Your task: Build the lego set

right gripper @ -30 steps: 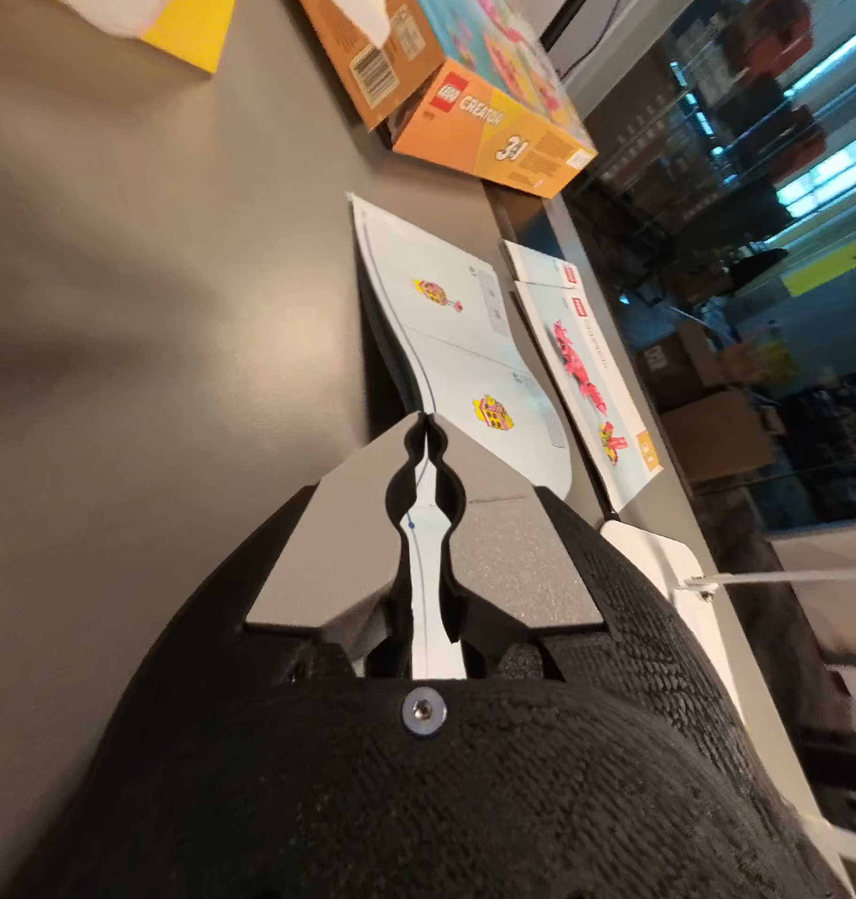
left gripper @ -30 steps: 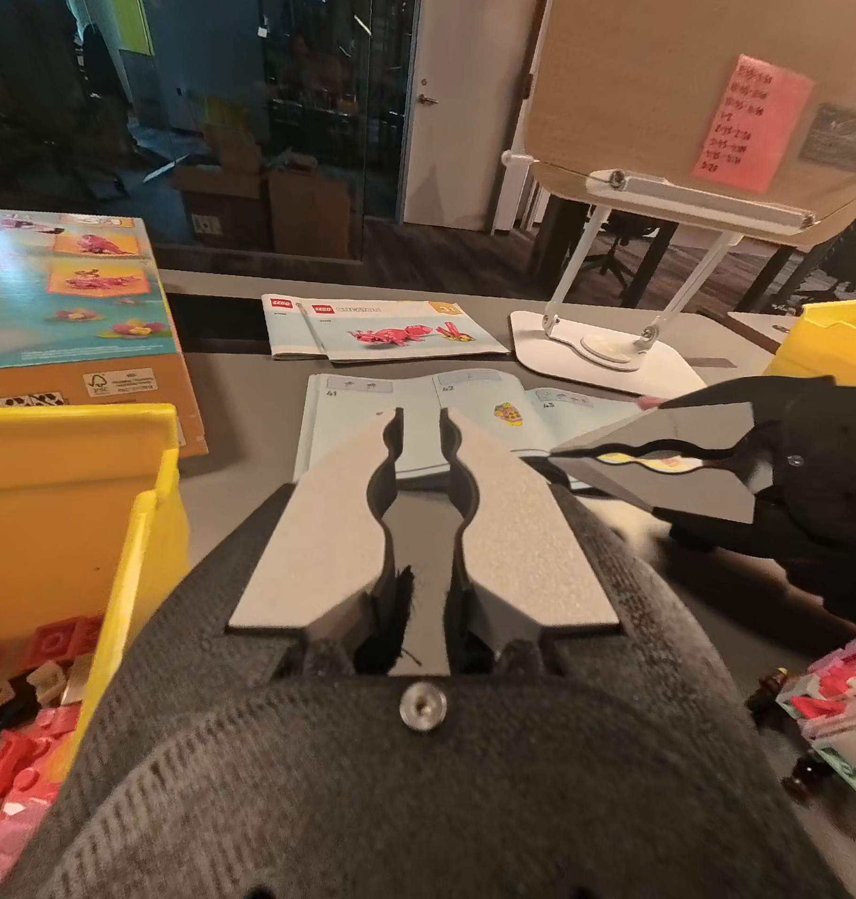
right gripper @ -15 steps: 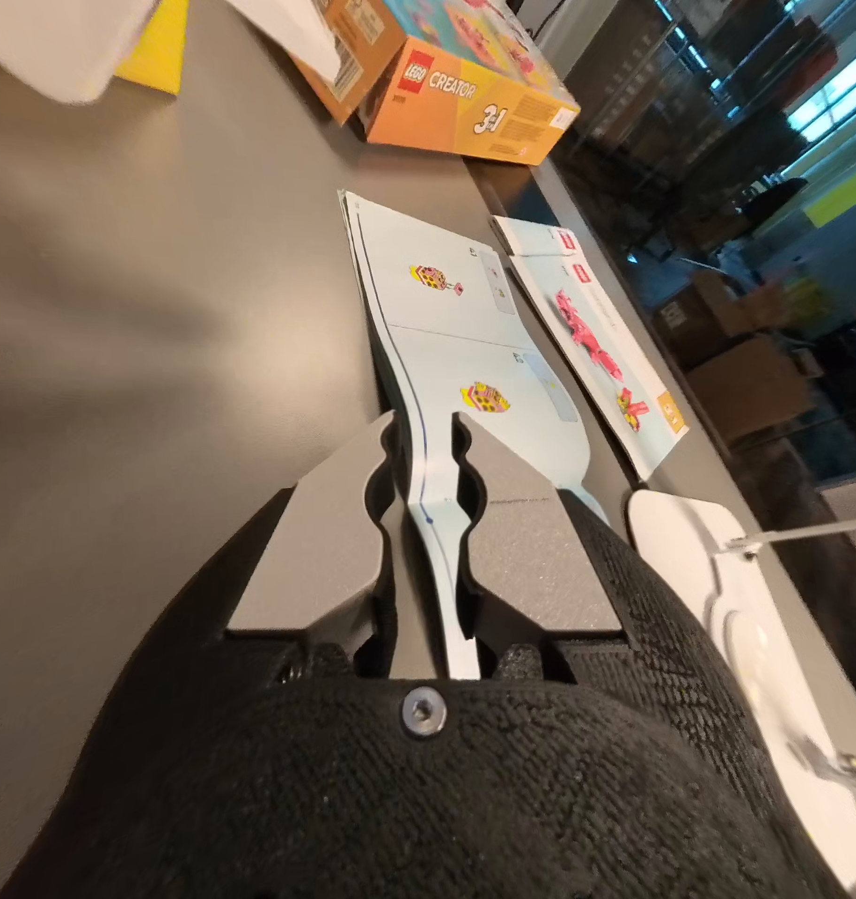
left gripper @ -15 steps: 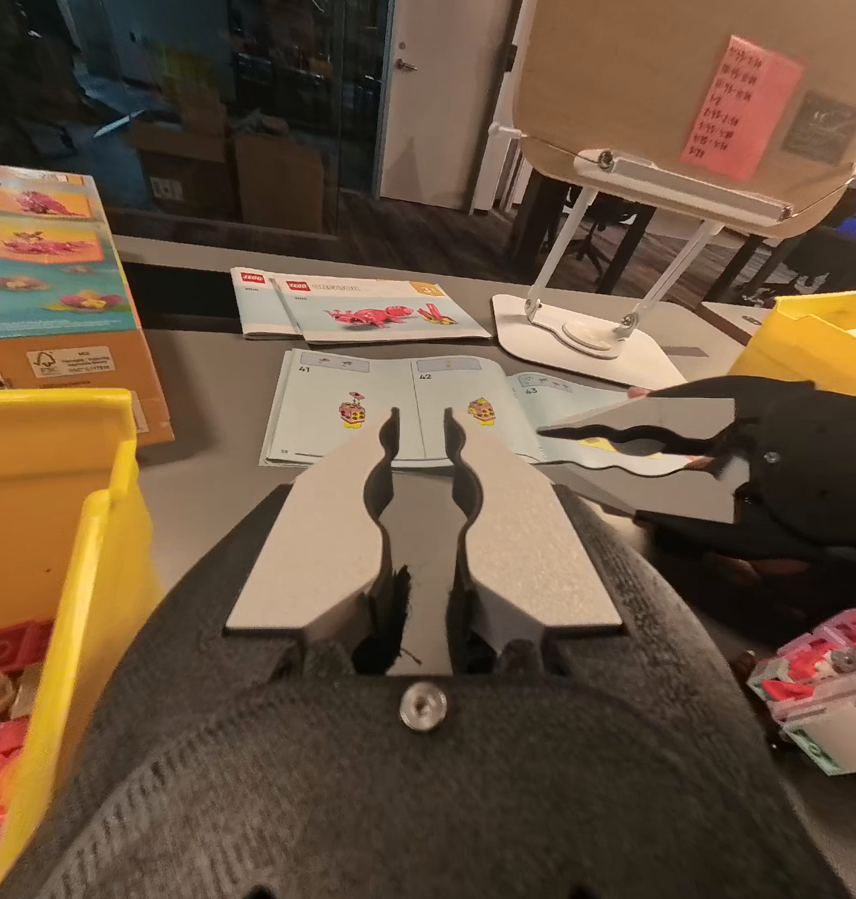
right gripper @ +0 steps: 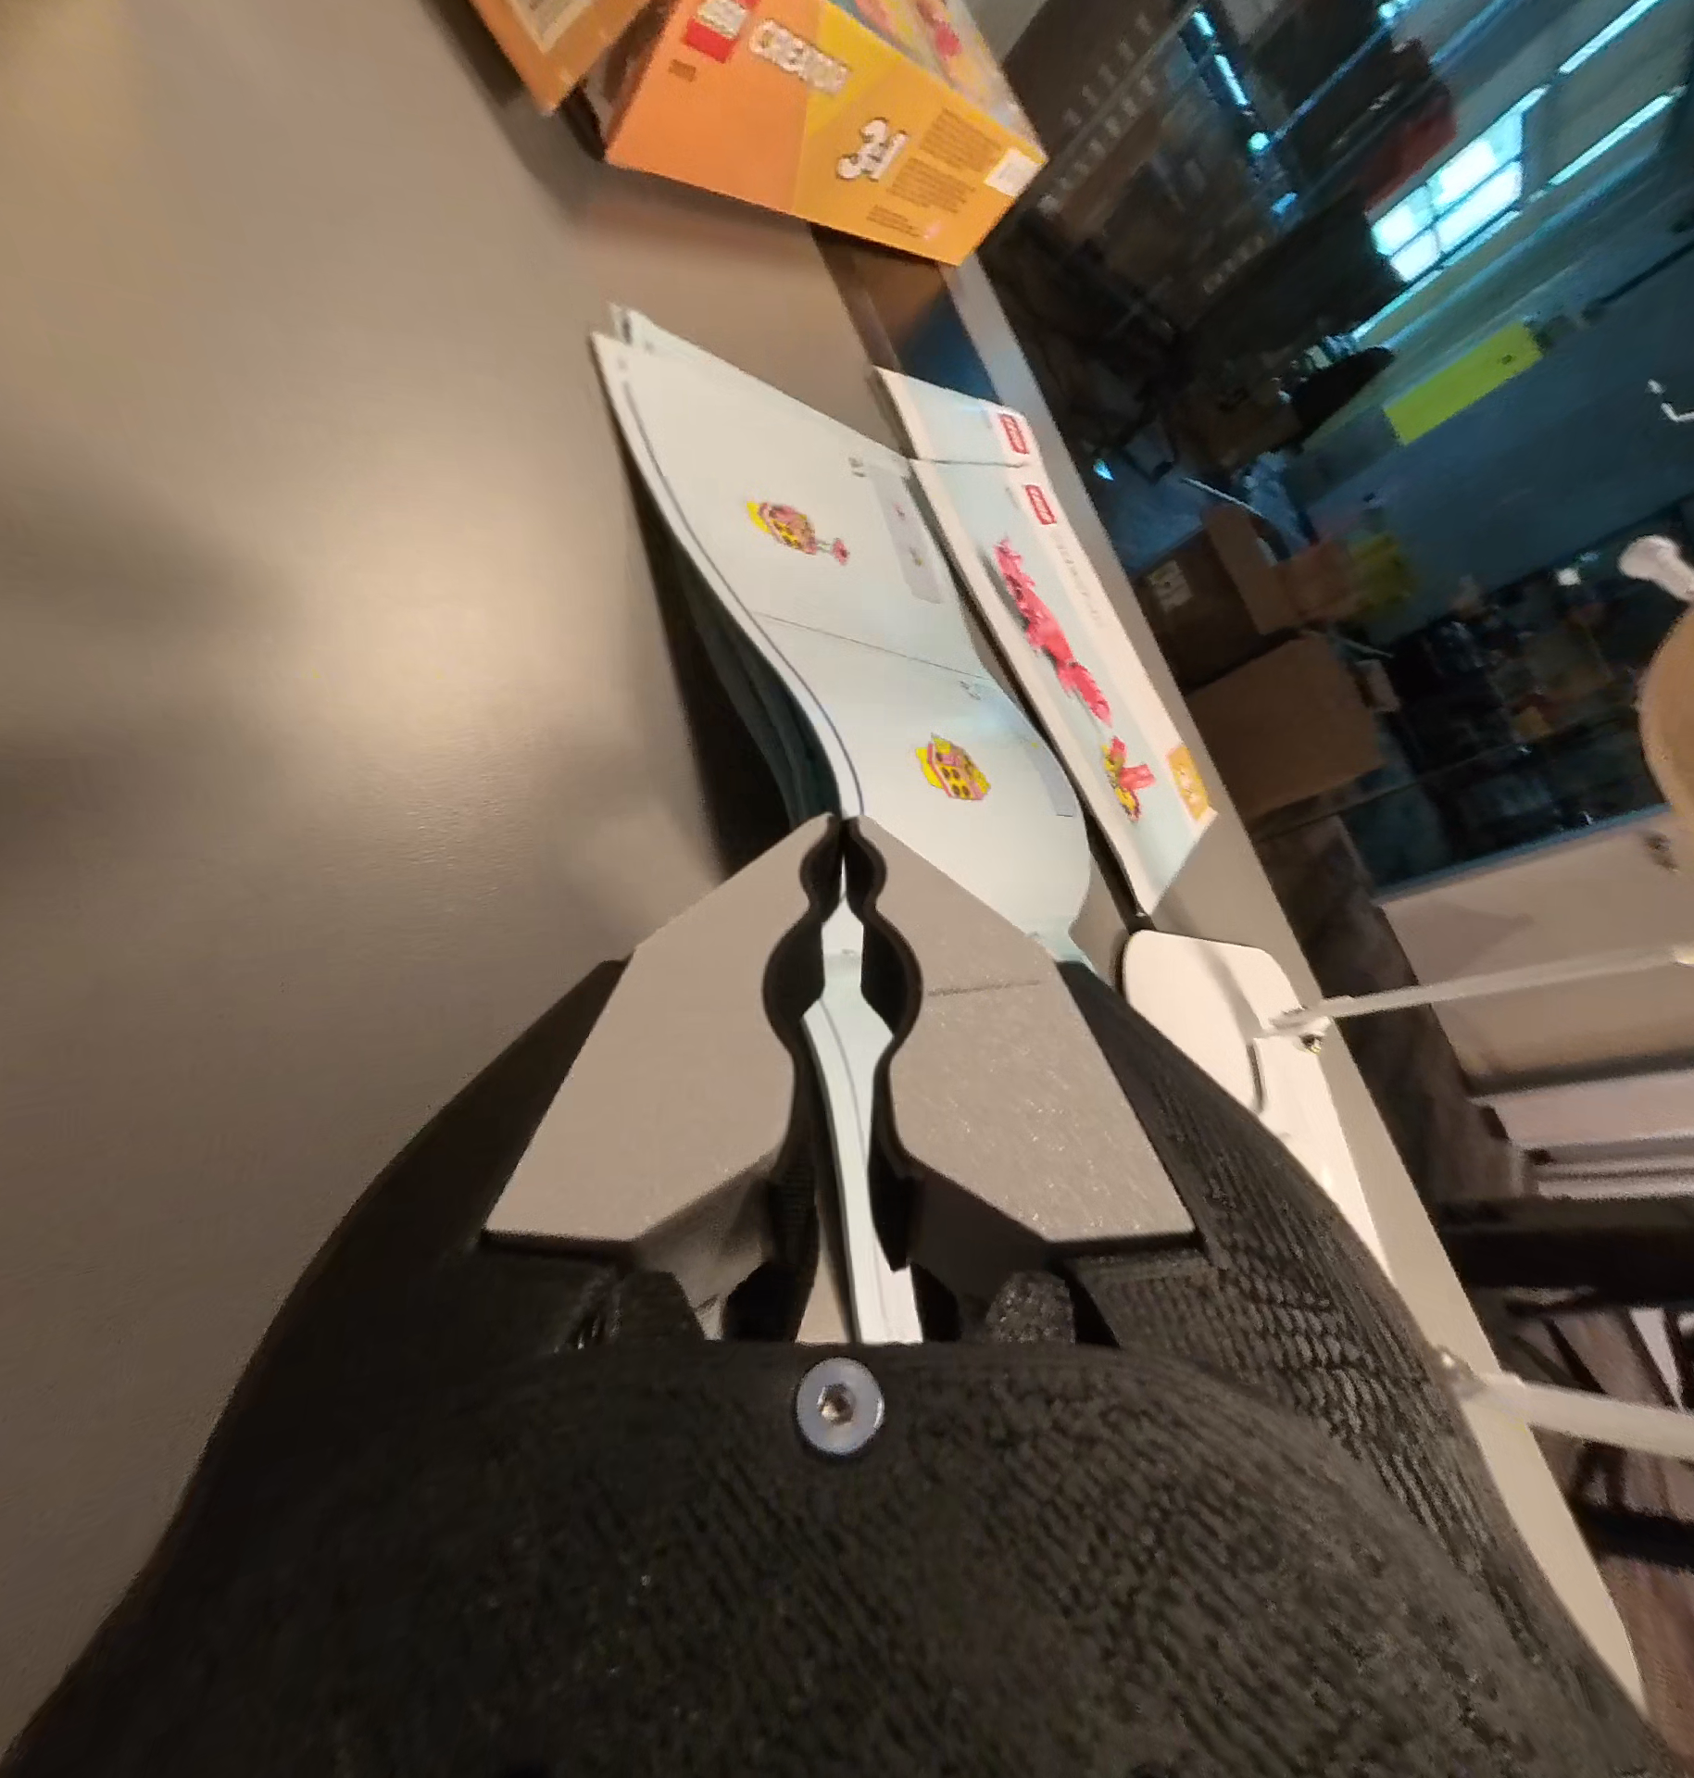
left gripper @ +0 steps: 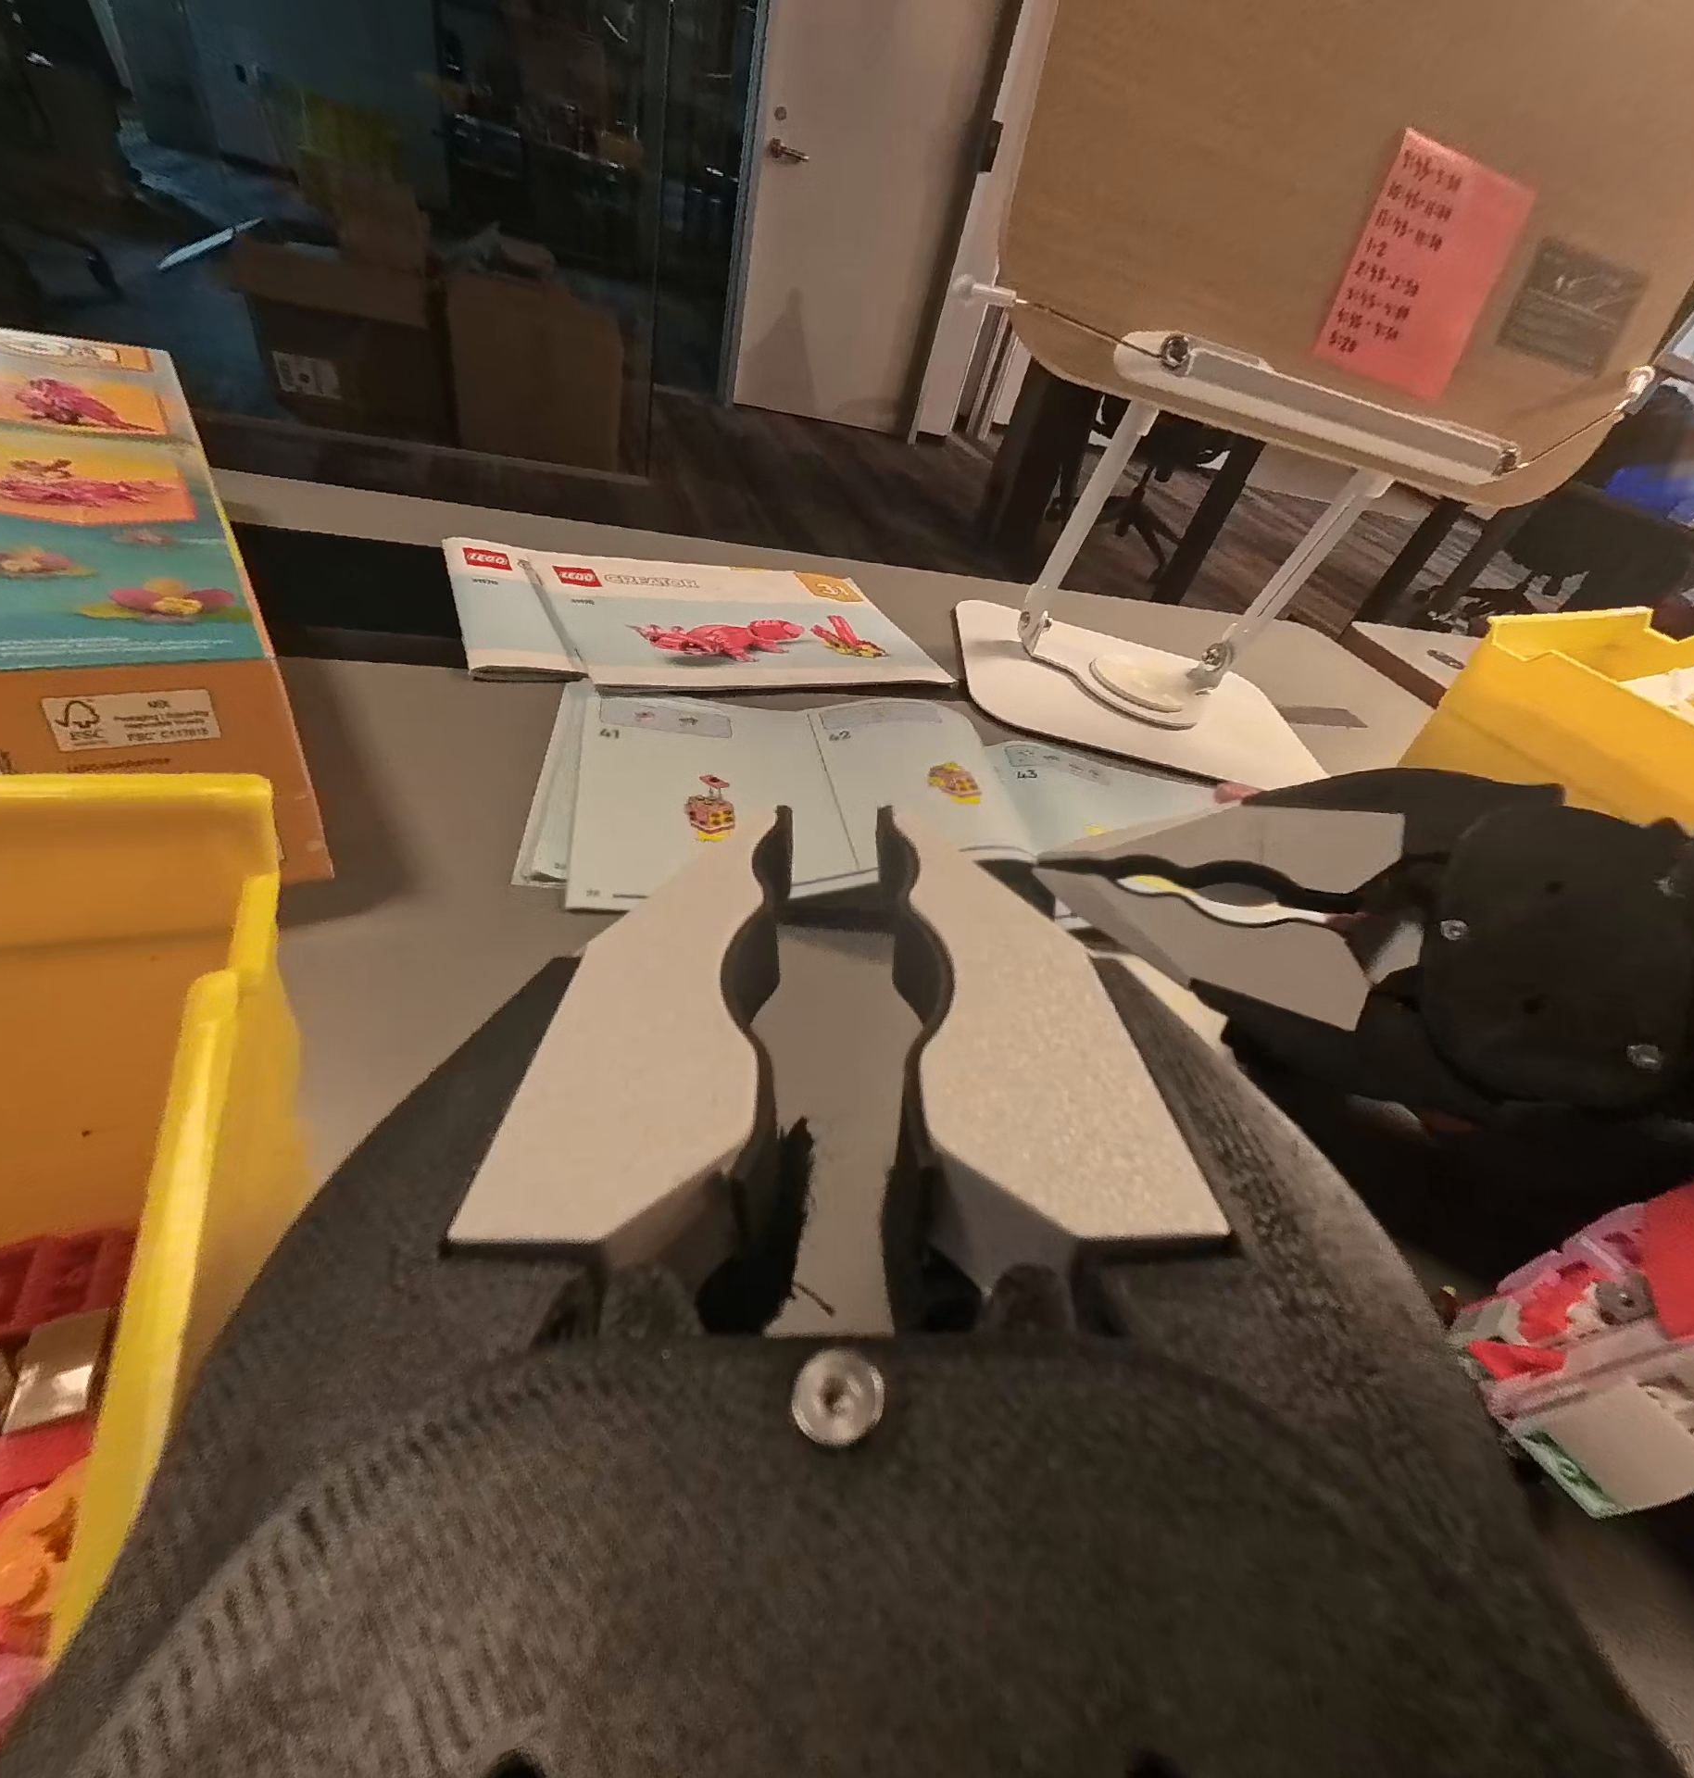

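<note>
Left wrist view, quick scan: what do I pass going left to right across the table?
Yellow bin → orange box → open booklet → left gripper → right gripper, shut on a booklet page → far yellow bin.

The left hand-held gripper (left gripper: 828, 837) covers the near edge of the open booklet (left gripper: 727, 770). Its right page runs in between the fingers of the right hand-held gripper (left gripper: 1050, 859) and is lost there. The yellow bin (left gripper: 121, 962) and the toy box (left gripper: 102, 539) are cut by the left edge; the bricks (left gripper: 15, 1347) in the bin are blurred. The brick model (left gripper: 1612, 1366) is cut at the right and smeared. The board (left gripper: 1305, 144) on the white stand (left gripper: 1141, 693) runs past the top.
</note>
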### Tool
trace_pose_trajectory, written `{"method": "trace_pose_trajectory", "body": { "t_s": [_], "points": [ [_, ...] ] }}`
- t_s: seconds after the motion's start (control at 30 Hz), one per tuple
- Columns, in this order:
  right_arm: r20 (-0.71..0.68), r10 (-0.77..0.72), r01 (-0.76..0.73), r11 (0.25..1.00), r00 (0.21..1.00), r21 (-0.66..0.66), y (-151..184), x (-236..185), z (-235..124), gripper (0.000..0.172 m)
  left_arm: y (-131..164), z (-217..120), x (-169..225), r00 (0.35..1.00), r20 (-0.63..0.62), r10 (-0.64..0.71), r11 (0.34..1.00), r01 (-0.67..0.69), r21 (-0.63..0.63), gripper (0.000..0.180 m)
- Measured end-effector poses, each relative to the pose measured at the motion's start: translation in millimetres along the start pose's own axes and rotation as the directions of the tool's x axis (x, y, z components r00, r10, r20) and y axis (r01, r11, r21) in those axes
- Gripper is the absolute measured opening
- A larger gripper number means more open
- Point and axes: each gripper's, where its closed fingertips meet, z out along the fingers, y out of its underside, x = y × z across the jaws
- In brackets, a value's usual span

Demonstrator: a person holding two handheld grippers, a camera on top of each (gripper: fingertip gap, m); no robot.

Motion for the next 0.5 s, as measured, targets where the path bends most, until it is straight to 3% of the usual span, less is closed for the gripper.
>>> {"method": "trace_pose_trajectory", "body": {
  "t_s": [0.13,0.23,0.3,0.47,0.5],
  "points": [
    [-0.075,0.052,-0.051,0.999,0.996,0.018,1.6,8.8,-16.2,0.000,2.8,1.4,4.0,1.000,-0.016,-0.011,1.000,0.010,-0.018,0.015],
    [-0.102,0.114,-0.108,0.993,0.988,0.056,6.8,15.3,-34.7,0.000,19.0,7.2,29.7,0.975,-0.177,-0.137,0.983,0.112,-0.143,0.002],
    [-0.112,0.185,-0.176,0.981,0.976,0.085,10.8,20.9,-46.6,0.000,31.2,10.3,43.0,0.947,-0.238,-0.215,0.958,0.157,-0.241,0.008],
    [-0.044,0.217,-0.207,0.965,0.975,0.158,2.7,18.9,-50.6,0.000,38.6,16.2,35.4,0.969,-0.188,-0.159,0.967,0.115,-0.227,0.021],
    [-0.012,0.211,-0.207,0.966,0.977,0.154,-0.4,14.6,-43.3,0.008,34.5,15.9,32.5,0.975,-0.172,-0.141,0.974,0.106,-0.200,0.021]
  ]
}}
